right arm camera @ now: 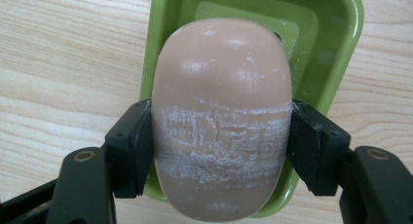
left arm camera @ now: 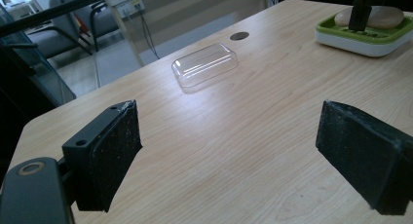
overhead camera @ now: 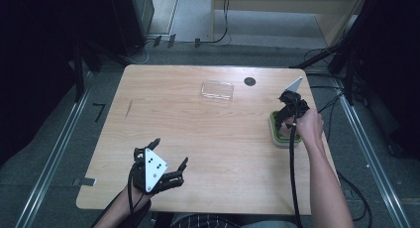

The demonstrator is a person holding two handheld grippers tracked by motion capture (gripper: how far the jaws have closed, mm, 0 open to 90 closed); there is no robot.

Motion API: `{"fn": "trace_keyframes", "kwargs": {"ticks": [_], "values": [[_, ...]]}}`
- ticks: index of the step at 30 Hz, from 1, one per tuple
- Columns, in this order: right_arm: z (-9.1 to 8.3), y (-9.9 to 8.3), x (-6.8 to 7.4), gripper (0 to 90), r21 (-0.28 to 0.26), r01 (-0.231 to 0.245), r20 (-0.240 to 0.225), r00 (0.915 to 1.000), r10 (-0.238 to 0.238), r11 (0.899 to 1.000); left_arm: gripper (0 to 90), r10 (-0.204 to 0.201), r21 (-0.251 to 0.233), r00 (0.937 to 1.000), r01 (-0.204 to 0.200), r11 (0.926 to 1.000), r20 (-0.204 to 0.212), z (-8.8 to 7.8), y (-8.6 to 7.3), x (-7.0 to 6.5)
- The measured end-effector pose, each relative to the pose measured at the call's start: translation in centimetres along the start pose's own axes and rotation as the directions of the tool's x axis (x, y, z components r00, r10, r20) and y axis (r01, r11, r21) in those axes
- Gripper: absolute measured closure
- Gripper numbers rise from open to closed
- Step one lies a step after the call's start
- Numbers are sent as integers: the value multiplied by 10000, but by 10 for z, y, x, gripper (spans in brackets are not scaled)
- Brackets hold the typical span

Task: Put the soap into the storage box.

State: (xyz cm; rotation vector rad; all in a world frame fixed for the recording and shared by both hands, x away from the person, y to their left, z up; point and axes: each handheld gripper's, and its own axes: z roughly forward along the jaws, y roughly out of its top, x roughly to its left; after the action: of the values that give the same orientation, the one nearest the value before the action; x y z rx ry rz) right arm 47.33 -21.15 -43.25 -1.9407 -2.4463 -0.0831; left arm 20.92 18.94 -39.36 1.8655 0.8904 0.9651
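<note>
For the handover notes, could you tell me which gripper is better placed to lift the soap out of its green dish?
Right. The right gripper is already shut on the soap over the green dish; the left gripper waits open, far off.

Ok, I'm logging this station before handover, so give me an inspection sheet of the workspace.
Surface: wooden table, round dark hole near the far edge.
Job's things: beige soap bar over its green soap dish.
Clutter: clear plastic lid lying apart.
Grippers: right claw shut on the soap bar's sides; left claw open, nothing between its jaws.
Cables: black cable trailing along the right forearm.
Surroundings: floor rails, floor cables, chairs beyond the table.
</note>
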Motion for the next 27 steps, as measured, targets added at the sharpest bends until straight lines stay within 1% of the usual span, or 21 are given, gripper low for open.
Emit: {"fn": "trace_keyframes", "kwargs": {"ticks": [6,10,18,27], "values": [[4,3,0,332,-11,-56,22,10000,56,10000,98,26,-6,10000,-26,10000,11,0,0,0],[7,4,-3,332,1,-233,23,9997,233,9997,98,53,-6,10000,-53,10000,8,0,0,0],[9,5,-3,332,-119,-383,67,9992,384,9992,98,94,8,10000,-94,10000,22,0,0,-1],[11,6,-4,331,-151,-431,112,9990,433,9990,99,97,-2,9999,-97,10000,25,0,0,-1]]}}
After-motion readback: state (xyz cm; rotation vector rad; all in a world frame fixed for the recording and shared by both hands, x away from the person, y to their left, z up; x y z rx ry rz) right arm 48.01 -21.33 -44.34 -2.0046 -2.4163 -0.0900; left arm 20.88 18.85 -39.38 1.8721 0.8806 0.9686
